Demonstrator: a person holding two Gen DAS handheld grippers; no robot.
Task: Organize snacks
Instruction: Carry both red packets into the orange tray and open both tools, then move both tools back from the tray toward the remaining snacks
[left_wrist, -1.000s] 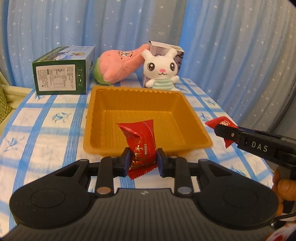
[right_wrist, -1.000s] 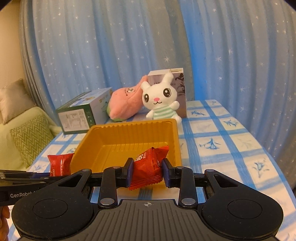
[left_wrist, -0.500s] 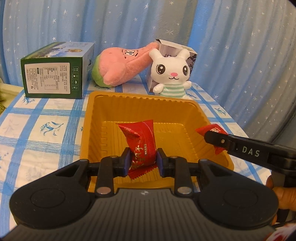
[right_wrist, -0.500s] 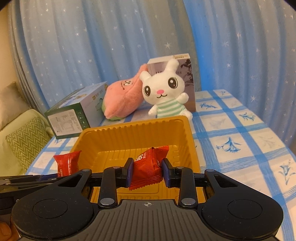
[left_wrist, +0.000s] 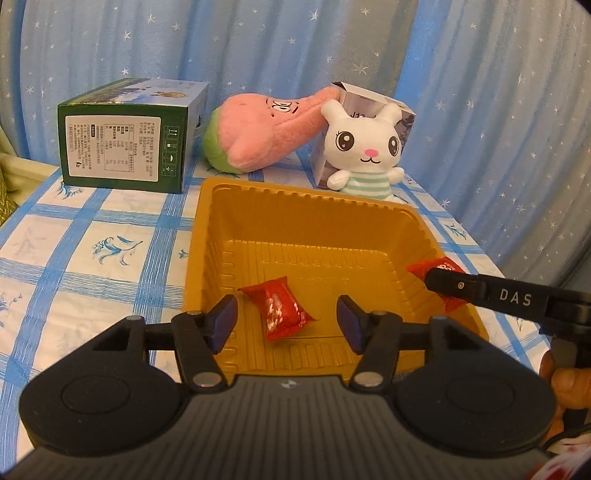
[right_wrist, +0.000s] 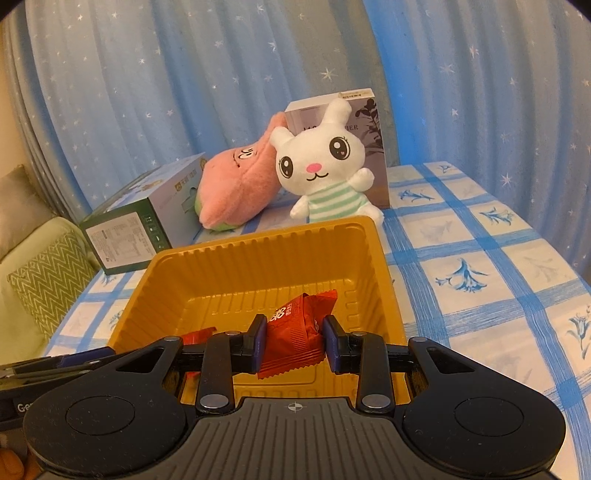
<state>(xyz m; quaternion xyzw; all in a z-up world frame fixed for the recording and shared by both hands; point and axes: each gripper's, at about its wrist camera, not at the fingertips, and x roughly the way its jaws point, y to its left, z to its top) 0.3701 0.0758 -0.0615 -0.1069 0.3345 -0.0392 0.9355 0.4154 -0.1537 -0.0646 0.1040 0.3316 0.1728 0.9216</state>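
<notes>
Lying flat on the ribbed floor of the shallow mustard-yellow plastic tray (left_wrist: 207, 236), near its front wall, a red foil-wrapped snack packet (left_wrist: 282, 308) is seen between the spread fingers of the left gripper (left_wrist: 288, 323); the blue pads (left_wrist: 223, 321) stand wide apart and nothing is touched by them. A second red foil snack packet (right_wrist: 295, 336) is pinched between the pads of the right gripper (right_wrist: 293, 345), which is closed narrowly on it and held just above the tray's near end. In the left wrist view this same packet is seen at the tray's right wall, clamped at the tip of the black right gripper. In the right wrist view, a corner of the loose packet can be made out low on the left, partly hidden behind the gripper's finger.

The tray is set on a white tablecloth with blue checks and flower prints (right_wrist: 480, 280). Behind the tray are placed a green-and-white cardboard carton (left_wrist: 125, 147) on the left, a pink plush toy with a green end (left_wrist: 258, 136) leaning towards a grey printed box (right_wrist: 369, 147), and a white rabbit plush in a striped green shirt (right_wrist: 321, 170) in front of that box. A blue star-patterned curtain (left_wrist: 480, 110) is hung behind the table.
</notes>
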